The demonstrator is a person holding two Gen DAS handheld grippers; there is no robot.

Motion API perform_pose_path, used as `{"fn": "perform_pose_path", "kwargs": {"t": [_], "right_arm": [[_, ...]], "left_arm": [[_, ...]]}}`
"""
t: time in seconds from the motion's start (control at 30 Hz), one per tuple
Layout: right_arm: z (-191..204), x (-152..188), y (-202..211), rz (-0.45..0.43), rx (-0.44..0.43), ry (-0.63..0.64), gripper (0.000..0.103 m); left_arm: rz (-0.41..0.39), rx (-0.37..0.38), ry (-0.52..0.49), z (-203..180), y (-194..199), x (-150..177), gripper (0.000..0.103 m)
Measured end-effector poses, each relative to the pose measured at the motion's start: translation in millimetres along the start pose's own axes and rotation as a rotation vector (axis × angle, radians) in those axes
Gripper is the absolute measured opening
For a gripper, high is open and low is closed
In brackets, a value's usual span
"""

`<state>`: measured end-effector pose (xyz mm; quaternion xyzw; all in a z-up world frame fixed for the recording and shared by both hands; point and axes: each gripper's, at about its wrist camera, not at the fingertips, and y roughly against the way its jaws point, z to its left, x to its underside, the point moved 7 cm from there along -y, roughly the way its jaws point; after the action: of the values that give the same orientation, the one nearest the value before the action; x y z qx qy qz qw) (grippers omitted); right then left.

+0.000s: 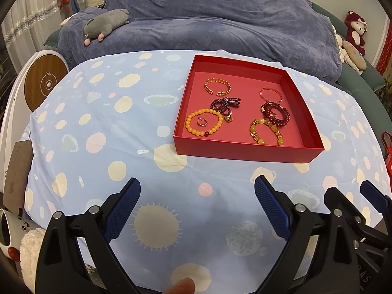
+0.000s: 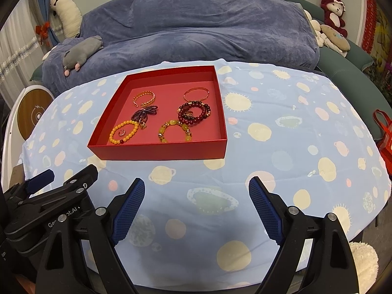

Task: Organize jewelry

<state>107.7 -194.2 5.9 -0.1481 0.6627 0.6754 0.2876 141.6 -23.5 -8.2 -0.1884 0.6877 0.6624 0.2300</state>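
A red open box point(image 1: 242, 151) point(image 2: 159, 150) stands on the table with several bracelets inside. A yellow bead bracelet point(image 1: 189, 126) point(image 2: 114, 128) lies at its front left with a small gold ring point(image 1: 202, 122) inside it. A gold cuff point(image 1: 216, 84), a dark purple bead string point(image 1: 224, 104), a thin gold bangle point(image 1: 270, 93), a dark red bead bracelet point(image 1: 275, 115) and a yellow-gold stone bracelet point(image 1: 265, 132) also lie in it. My left gripper point(image 1: 197, 191) and right gripper point(image 2: 196, 188) are open and empty, side by side in front of the box.
The table wears a light blue cloth with planet prints point(image 1: 110, 134) point(image 2: 294, 147). Behind it is a sofa under a blue-grey blanket point(image 1: 208, 19) with plush toys point(image 1: 105, 24). A red bag point(image 2: 384, 134) stands at the right.
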Motion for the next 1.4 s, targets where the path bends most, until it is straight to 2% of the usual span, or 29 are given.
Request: {"fn": "perform_pose_path", "kwargs": {"t": [1.4], "right_arm": [[7.8, 0.1, -2.5, 0.0, -0.001, 0.02, 0.084]], "left_arm": [[-0.005, -0.038, -0.002, 6.9, -4.4, -4.3, 0.09]]}}
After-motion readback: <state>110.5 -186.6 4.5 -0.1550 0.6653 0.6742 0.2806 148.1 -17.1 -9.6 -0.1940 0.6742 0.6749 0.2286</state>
